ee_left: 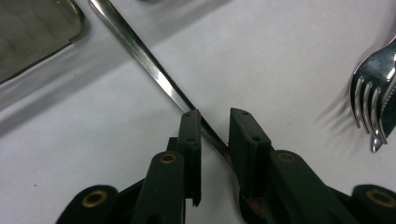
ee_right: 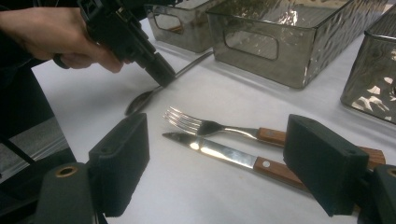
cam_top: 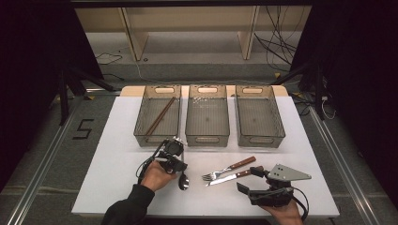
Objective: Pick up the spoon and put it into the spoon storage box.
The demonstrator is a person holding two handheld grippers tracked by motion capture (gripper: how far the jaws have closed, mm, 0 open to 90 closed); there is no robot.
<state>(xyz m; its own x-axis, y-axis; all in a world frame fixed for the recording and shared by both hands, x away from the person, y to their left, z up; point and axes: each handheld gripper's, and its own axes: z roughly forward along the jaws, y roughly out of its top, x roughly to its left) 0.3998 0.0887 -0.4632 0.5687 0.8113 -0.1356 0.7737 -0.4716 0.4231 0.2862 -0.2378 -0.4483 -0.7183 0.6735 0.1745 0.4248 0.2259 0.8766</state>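
Left of the fork (cam_top: 217,174), the spoon (cam_top: 182,174) lies on the table (cam_top: 117,140) between the left gripper (cam_top: 174,151) jaws, narrowly parted around its handle. Right of the fork, the right gripper (cam_top: 248,180) gapes wide, empty.

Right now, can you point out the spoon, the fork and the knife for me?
spoon (ee_left: 154,70), left gripper view, on the middle of its steel handle.
fork (ee_right: 205,126), right gripper view, on the neck just behind the tines.
knife (ee_right: 219,154), right gripper view, on the middle of the blade.
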